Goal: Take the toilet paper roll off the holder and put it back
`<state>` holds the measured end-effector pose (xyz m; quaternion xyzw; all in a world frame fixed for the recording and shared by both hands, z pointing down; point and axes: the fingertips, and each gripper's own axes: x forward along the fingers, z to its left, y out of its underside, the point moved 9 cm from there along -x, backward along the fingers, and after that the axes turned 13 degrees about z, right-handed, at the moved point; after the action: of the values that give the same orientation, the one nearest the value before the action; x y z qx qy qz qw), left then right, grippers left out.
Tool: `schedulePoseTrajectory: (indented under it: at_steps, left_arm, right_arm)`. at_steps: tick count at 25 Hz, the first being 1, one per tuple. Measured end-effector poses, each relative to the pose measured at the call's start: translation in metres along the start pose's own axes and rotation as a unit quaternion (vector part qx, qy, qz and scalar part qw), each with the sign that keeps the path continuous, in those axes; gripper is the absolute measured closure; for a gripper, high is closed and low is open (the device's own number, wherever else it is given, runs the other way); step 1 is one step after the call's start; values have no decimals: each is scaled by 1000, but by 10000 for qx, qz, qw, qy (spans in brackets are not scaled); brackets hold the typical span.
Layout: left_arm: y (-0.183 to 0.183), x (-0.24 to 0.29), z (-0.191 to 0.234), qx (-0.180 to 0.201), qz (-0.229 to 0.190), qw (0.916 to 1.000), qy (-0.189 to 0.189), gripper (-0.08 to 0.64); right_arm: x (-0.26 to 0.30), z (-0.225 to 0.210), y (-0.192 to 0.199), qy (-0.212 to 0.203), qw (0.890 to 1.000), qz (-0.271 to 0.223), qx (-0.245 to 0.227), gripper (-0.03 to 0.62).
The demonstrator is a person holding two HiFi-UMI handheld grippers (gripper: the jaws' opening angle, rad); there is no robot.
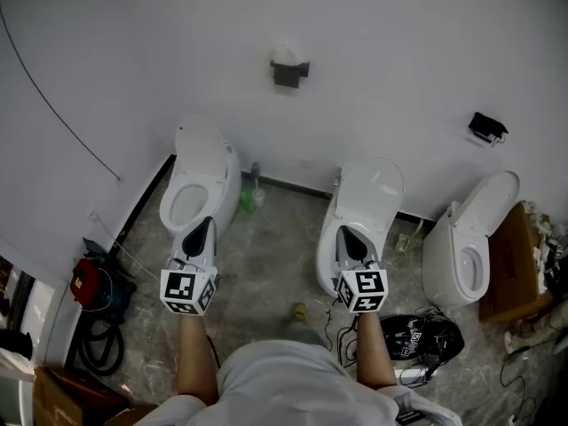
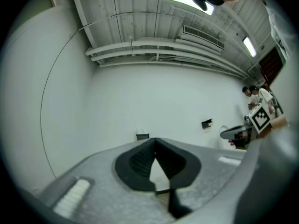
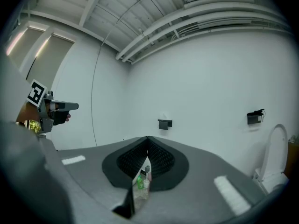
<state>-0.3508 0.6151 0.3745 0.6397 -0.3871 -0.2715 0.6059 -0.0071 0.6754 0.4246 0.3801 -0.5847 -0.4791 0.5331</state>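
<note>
- Since the task has not begun, my left gripper (image 1: 204,225) and right gripper (image 1: 348,235) hold their jaws pressed together, empty.
- The toilet paper roll (image 1: 286,54) sits on its wall holder (image 1: 289,74), well ahead.

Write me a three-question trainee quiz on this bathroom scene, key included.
1. True or false: the left gripper is holding the toilet paper roll.
2. How many toilets show in the head view? A: two. B: three. C: four.
3. Fill in: the roll is on a holder fixed to the ____.

Key:
1. False. The left gripper and the right gripper are both shut and empty, well short of the roll.
2. B.
3. wall.
</note>
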Motion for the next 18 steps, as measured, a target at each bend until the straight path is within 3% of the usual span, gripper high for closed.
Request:
schedulePoseTrajectory:
  at_steps: [18]
  left_arm:
    - [0, 47, 26, -41, 81, 9999, -105, 560]
  right_arm:
    - [63, -11, -24, -54, 9997, -99, -238, 592]
